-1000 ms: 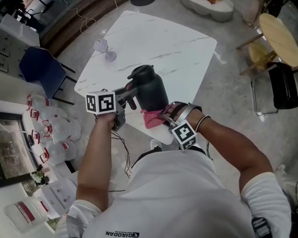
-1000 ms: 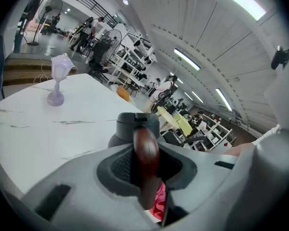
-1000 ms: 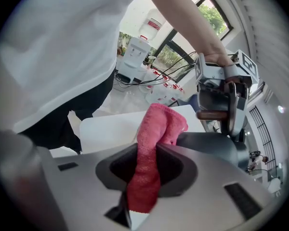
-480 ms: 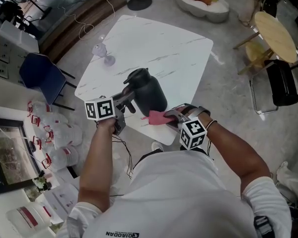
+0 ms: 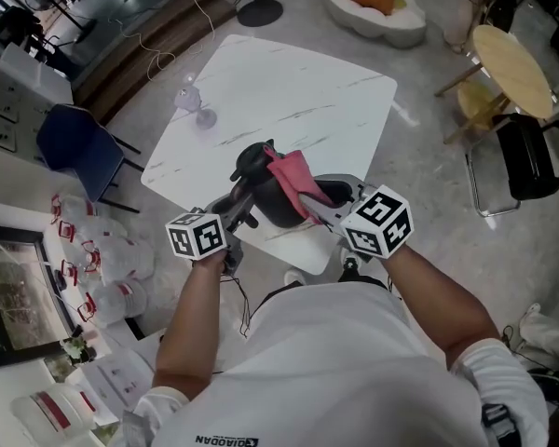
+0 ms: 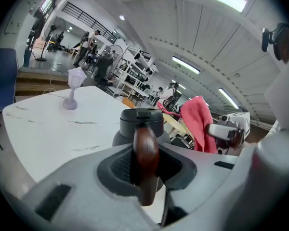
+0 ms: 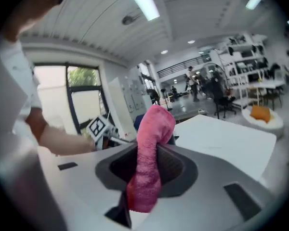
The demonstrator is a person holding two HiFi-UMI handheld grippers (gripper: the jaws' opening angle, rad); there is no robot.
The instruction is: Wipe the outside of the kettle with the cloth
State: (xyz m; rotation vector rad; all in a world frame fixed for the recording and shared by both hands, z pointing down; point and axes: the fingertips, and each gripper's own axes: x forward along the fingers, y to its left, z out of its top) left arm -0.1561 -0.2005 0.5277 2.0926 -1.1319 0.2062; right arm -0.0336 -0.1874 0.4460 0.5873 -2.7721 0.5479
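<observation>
Left gripper (image 5: 235,205), head view: jaws clamped on the left side of the dark grey kettle (image 5: 278,210), which stands at the near edge of the white marble-patterned table (image 5: 298,82). On the right, the right gripper (image 5: 315,203) is closed on a pink terry cloth (image 5: 289,173); the cloth rises from the jaws and lies over the top right of the kettle, just beside its lid (image 5: 252,156). A pale lilac stemmed glass (image 5: 194,101) stands well apart at the table's far left edge, and a blue chair (image 5: 74,138) sits on the floor to the left of the table. Left gripper view: both jaws press on the kettle's brown, rounded handle (image 6: 145,162), which runs upright between them. The lid shows directly behind the handle, the stemmed glass far to the left, and the cloth hanging at the right in the other gripper. Right gripper view: the two jaws pinch the lower part of the cloth, whose folded upper end stands above them. The left gripper's square-marker cube (image 7: 96,126) is visible at the left, and the table top stretches away at the right.
</observation>
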